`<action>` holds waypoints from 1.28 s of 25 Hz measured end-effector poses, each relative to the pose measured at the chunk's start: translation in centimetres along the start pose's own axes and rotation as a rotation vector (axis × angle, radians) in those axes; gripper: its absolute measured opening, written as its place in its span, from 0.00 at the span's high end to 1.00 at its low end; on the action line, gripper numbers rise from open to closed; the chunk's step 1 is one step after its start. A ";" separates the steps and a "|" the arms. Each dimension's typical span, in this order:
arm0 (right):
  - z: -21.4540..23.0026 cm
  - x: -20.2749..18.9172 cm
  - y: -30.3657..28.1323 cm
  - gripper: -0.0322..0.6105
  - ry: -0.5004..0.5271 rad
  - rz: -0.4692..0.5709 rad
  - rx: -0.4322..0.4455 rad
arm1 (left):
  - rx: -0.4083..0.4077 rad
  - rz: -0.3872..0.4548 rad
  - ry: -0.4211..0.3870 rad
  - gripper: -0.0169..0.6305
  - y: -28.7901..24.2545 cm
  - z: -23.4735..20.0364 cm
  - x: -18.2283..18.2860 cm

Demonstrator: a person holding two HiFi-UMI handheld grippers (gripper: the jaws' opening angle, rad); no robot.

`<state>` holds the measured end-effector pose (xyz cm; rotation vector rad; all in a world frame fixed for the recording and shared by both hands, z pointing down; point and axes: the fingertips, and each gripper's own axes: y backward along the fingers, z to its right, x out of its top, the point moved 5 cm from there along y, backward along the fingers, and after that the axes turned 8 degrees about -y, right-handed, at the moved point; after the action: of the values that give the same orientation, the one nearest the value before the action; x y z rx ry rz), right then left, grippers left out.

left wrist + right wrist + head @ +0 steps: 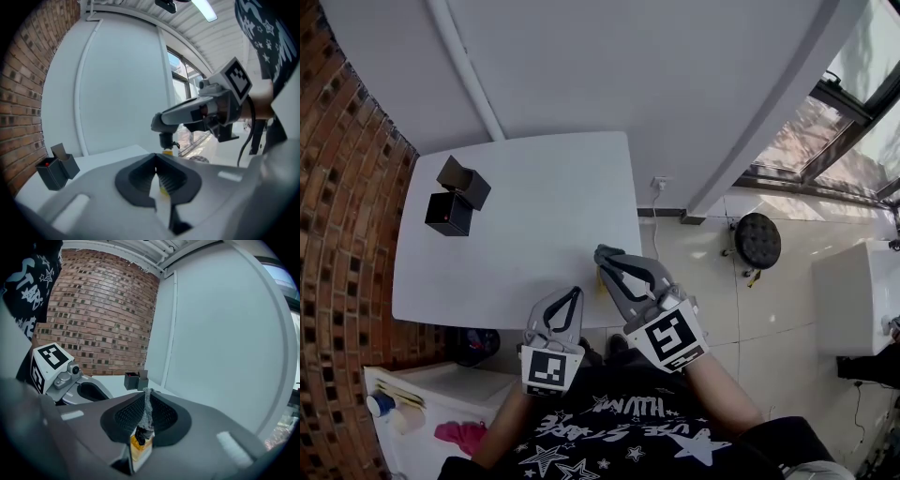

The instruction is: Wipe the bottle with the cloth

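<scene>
A small bottle [600,279] of yellow liquid stands near the front edge of the white table [525,234]. The right gripper view shows it as the bottle [139,447] with a dark cap, low between the jaws. My right gripper [603,254] is shut on a grey cloth [147,409], pinched as a strip right above the bottle's cap. In the left gripper view the right gripper [160,124] hangs over the bottle [164,186] with the cloth's dark end on its top. My left gripper [573,294] is shut and empty, a little left of the bottle and nearer me.
Two black open boxes [455,197] stand at the table's far left, also seen as the boxes [56,168] in the left gripper view. A brick wall runs along the left. A black stool [757,240] stands on the tiled floor at the right.
</scene>
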<state>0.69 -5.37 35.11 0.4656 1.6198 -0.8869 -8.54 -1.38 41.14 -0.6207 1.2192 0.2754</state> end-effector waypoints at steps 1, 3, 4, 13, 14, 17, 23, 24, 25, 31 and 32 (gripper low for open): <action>-0.1 -0.1 0.0 0.89 0.002 -0.004 0.006 | -0.001 0.002 0.002 0.98 -0.1 0.0 -0.1; -0.3 -0.2 0.0 0.89 0.005 -0.009 0.021 | -0.002 0.010 0.008 0.98 -0.3 -0.2 0.0; -0.3 -0.2 0.0 0.89 0.005 -0.010 0.027 | -0.004 0.015 0.010 0.98 -0.4 -0.3 0.0; -1.3 -0.2 0.4 0.89 -0.018 -0.021 0.079 | 0.030 0.028 -0.001 0.98 -1.0 -1.7 -1.3; -1.6 -0.2 0.5 0.89 -0.020 -0.021 0.085 | 0.030 0.027 -0.002 0.98 -1.0 -1.7 -1.3; -2.2 -0.4 0.6 0.89 -0.026 -0.023 0.103 | 0.030 0.020 0.002 0.98 -1.1 -1.8 -1.5; -3.0 -0.8 0.8 0.89 -0.051 -0.014 0.132 | 0.016 0.004 0.012 0.98 -1.2 -1.6 -1.8; -3.0 -0.8 0.9 0.89 -0.053 -0.006 0.134 | 0.014 0.001 0.015 0.98 -1.3 -1.5 -1.9; -3.0 -0.7 1.0 0.89 -0.052 0.005 0.134 | 0.015 0.002 0.014 0.98 -1.3 -1.5 -1.9; -2.2 0.4 2.9 0.89 -0.023 0.122 0.130 | 0.029 0.001 0.014 0.98 -1.6 -1.9 -2.0; -2.1 0.0 3.3 0.89 -0.003 0.121 0.124 | 0.034 -0.009 0.018 0.98 -1.6 -2.0 -2.2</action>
<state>1.71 -1.71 34.17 0.6422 1.5229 -0.8993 -10.06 -3.57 43.20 -0.6008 1.2351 0.2416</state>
